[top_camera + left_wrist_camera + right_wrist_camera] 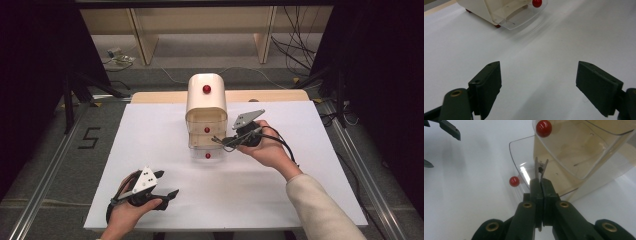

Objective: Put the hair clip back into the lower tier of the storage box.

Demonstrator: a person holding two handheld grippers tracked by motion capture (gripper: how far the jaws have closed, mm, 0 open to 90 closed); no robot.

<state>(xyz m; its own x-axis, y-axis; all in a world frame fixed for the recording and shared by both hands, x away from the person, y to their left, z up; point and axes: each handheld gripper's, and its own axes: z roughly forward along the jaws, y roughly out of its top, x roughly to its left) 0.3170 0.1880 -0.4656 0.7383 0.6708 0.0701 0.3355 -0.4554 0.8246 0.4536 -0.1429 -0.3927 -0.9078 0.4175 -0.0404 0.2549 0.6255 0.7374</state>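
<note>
Right gripper (541, 185) clamped on small metal clip (541, 167), at open bottom drawer (524, 167) of drawer unit (206, 107), table centre. Left gripper (161, 196) jaws apart, idle near-left. Risk: thin clip slips, misses drawer.

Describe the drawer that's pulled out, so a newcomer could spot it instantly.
Start at the cream drawer unit standing mid-table on the white table. It has three red knobs; follow them down to the lowest drawer, at table level. Unlike the two above, this clear drawer juts out toward the person, beside the right claw.
</note>
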